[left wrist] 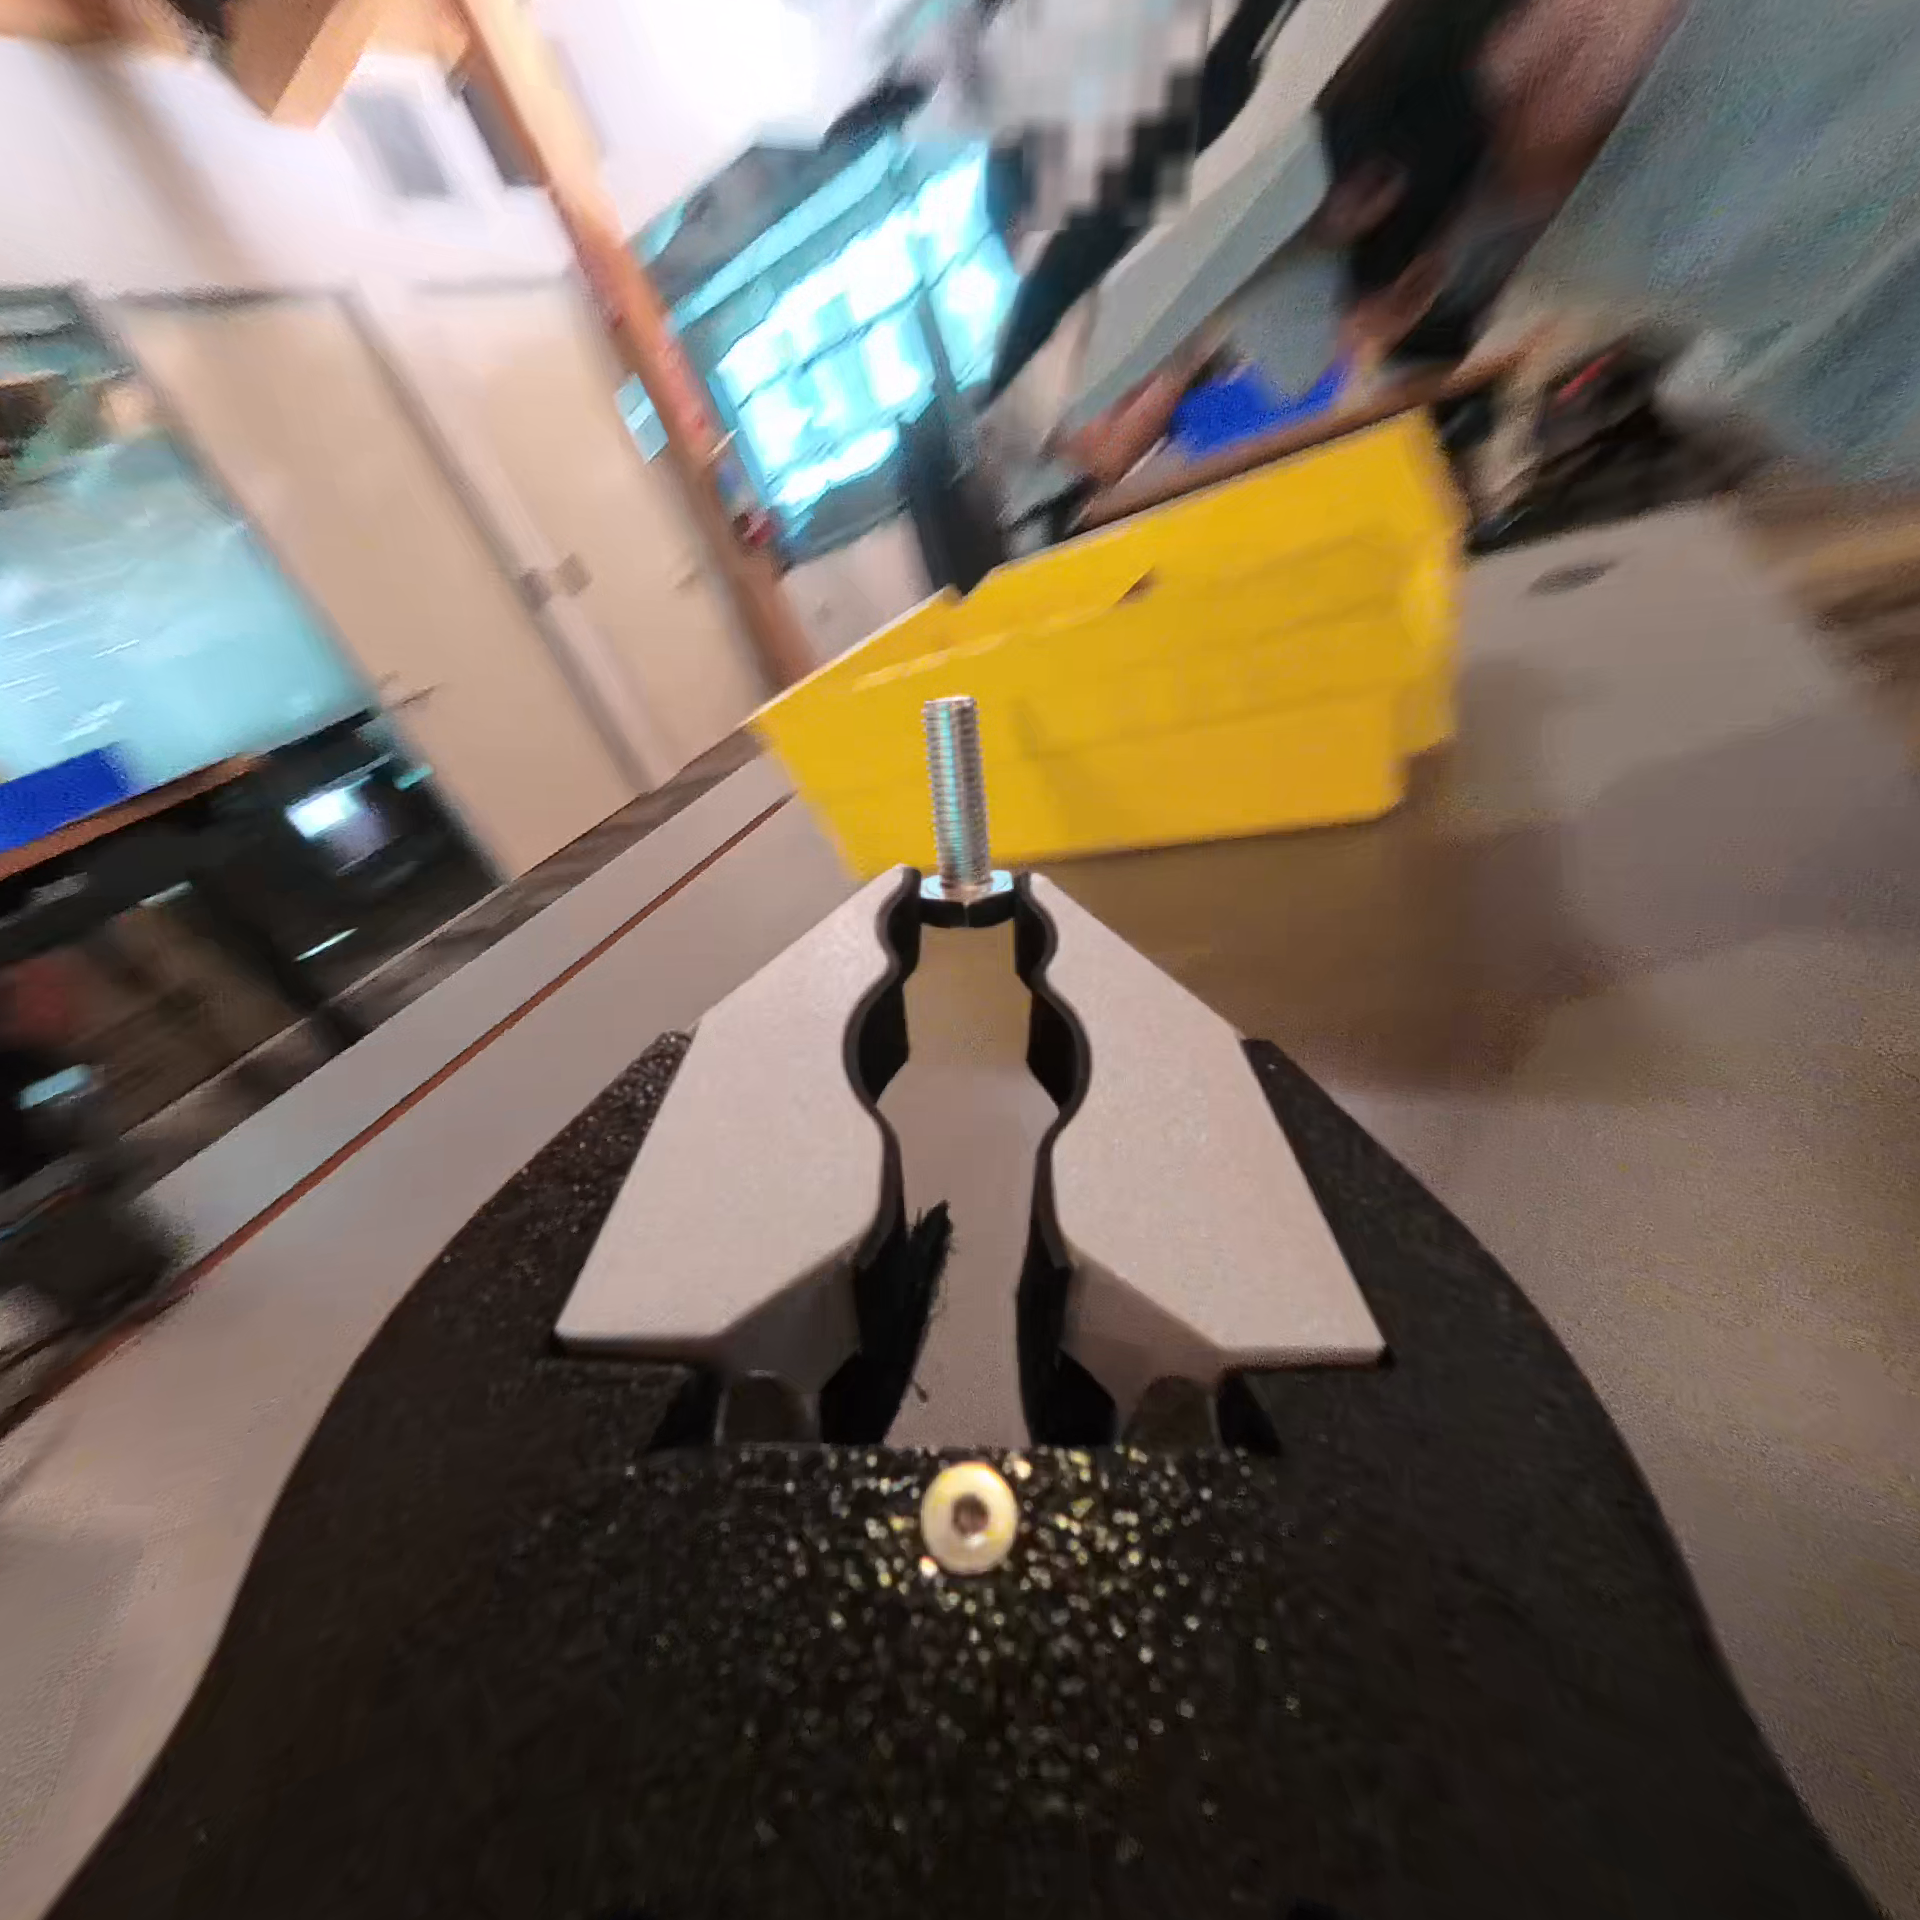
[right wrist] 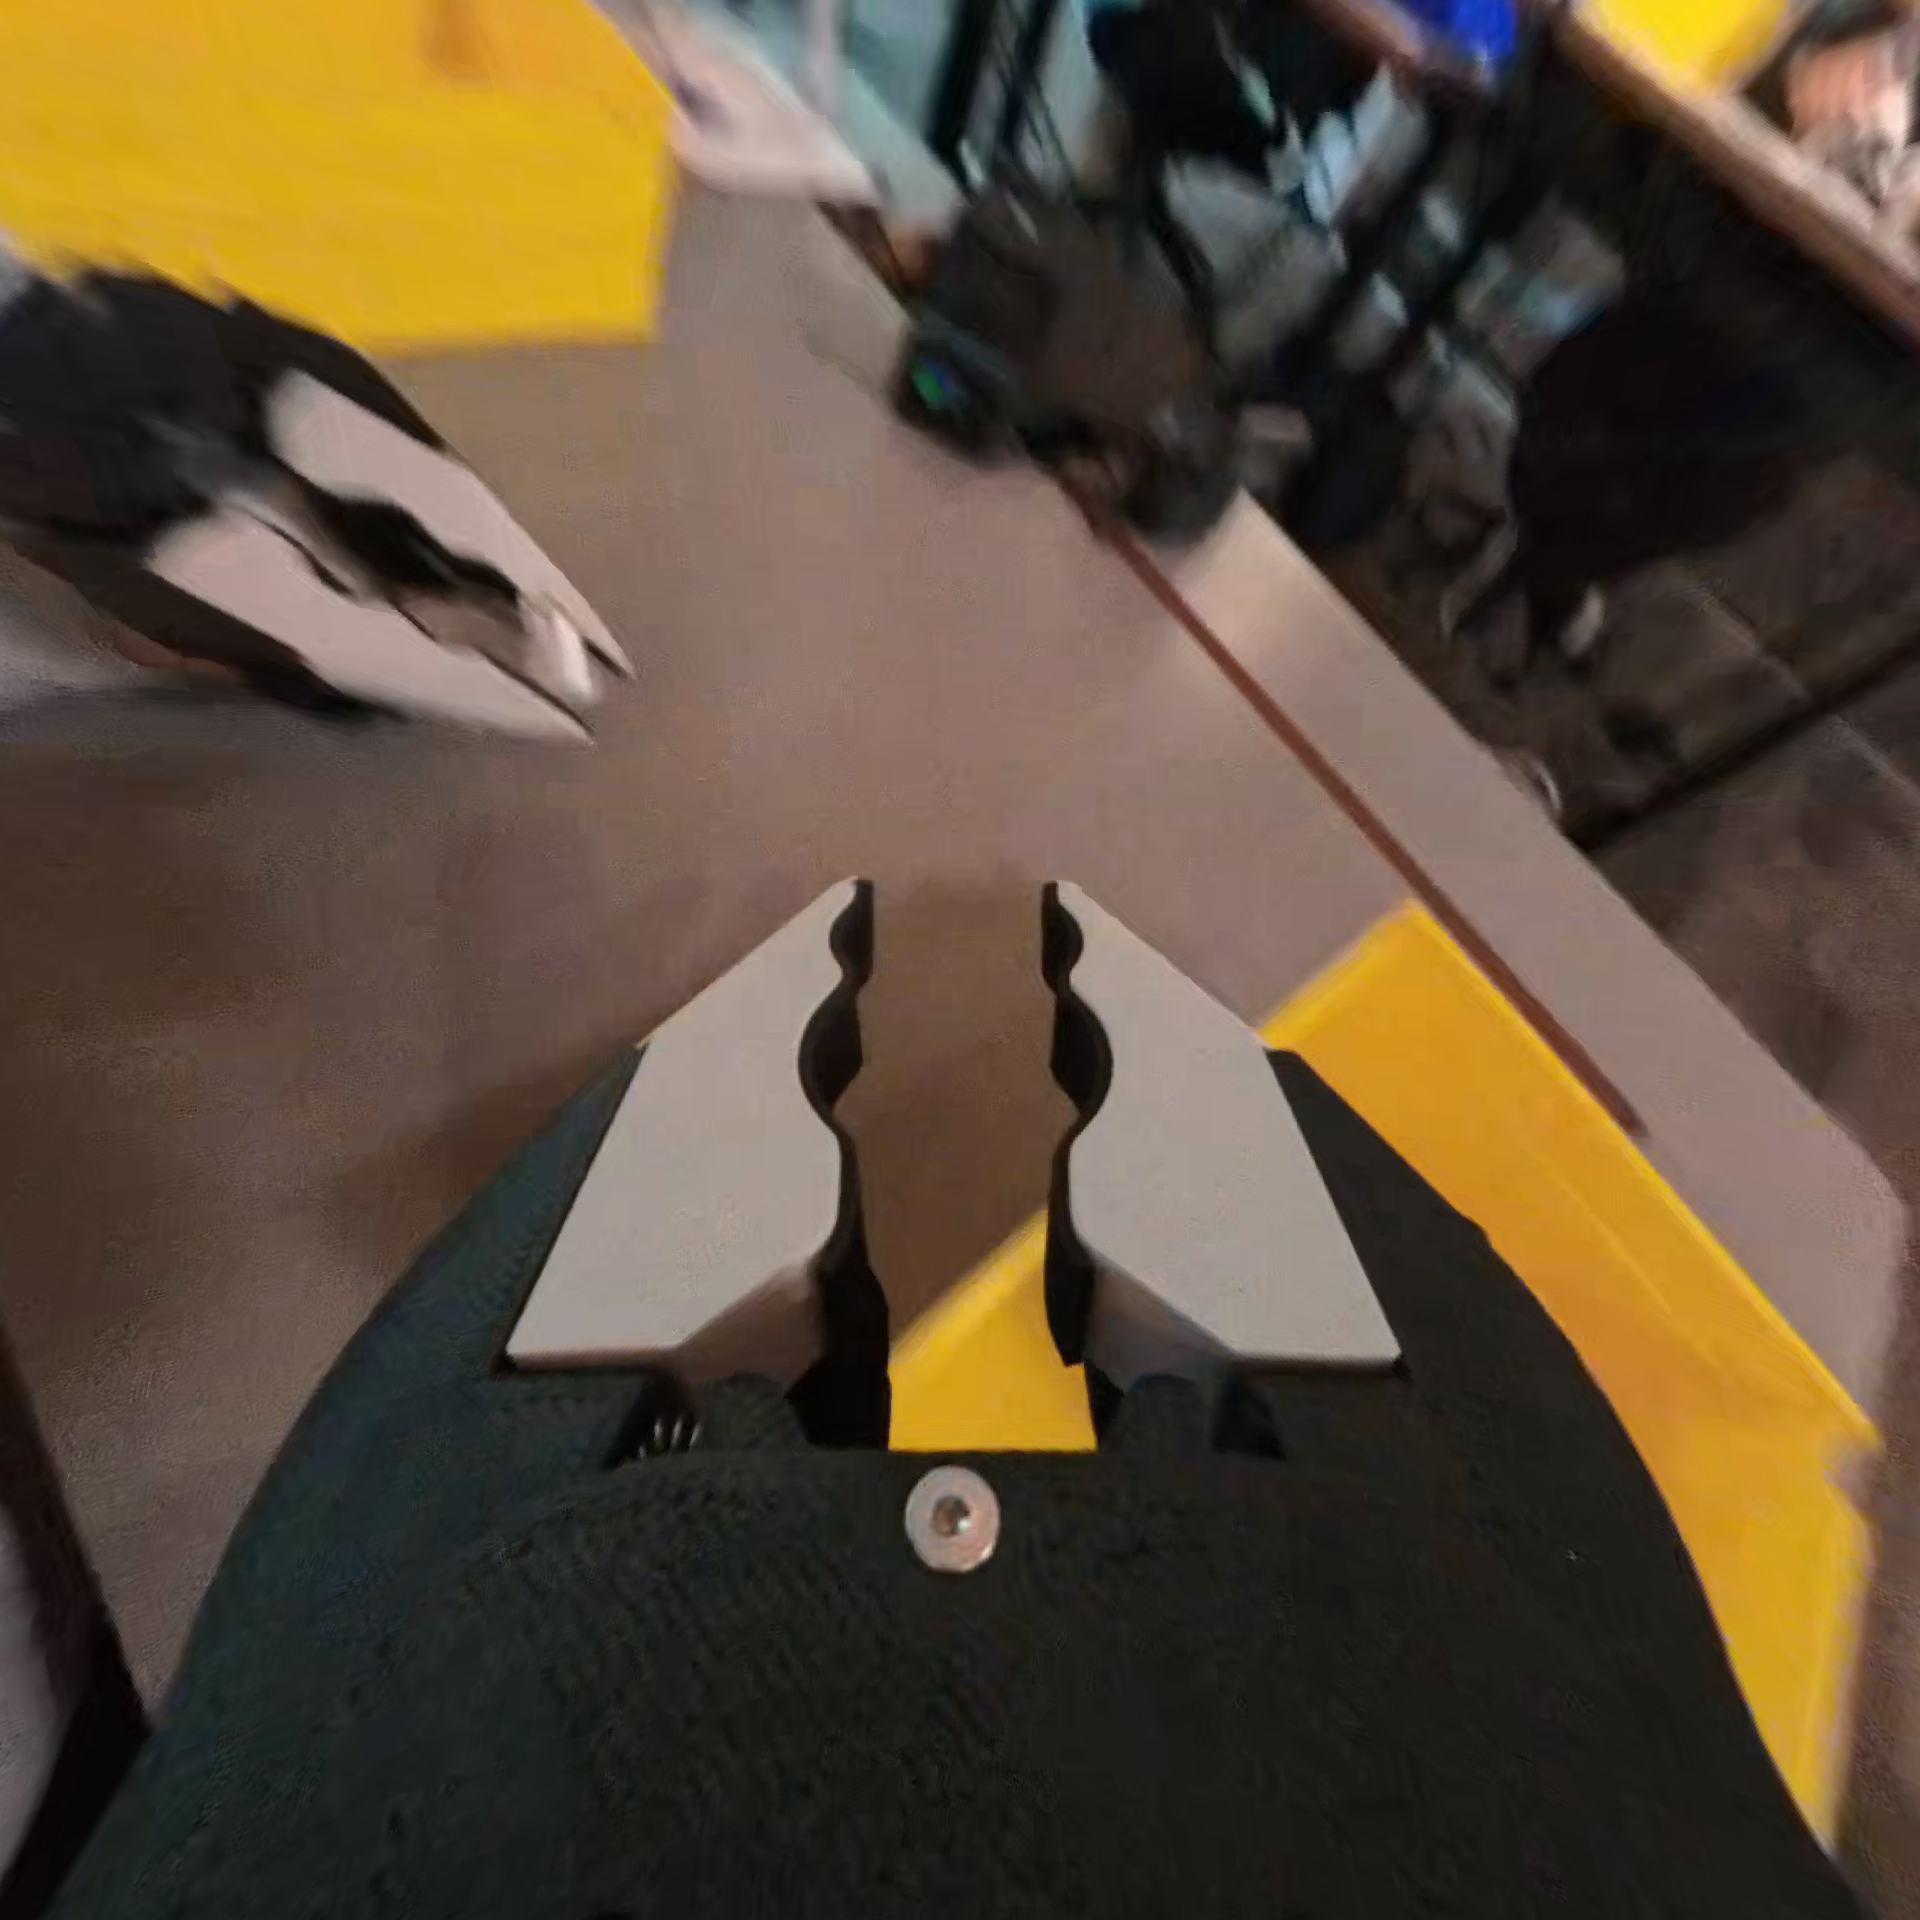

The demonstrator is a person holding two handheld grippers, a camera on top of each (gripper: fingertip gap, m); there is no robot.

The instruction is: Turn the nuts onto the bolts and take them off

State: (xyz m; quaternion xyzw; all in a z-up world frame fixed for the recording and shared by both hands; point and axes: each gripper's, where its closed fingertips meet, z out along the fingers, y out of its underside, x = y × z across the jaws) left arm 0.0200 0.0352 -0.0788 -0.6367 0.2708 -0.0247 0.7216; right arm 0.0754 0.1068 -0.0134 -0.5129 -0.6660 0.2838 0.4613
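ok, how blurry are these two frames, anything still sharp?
Left wrist view: background and yellow bin motion-smeared; left gripper and its bolt sharp. Right wrist view: right gripper sharp, open and empty; the other gripper, upper left, and the table blurred.

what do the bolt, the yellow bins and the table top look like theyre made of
Bolt: bright silvery metal, probably zinc-plated or stainless steel; the threads glint. The left gripper holds it by its hex head, shank upward.
Yellow bins: moulded plastic, going by the uniform saturated colour, thick walls and dull sheen.
Table top: smooth grey-brown laminate or similar, with a darker edge strip; blur leaves this open.
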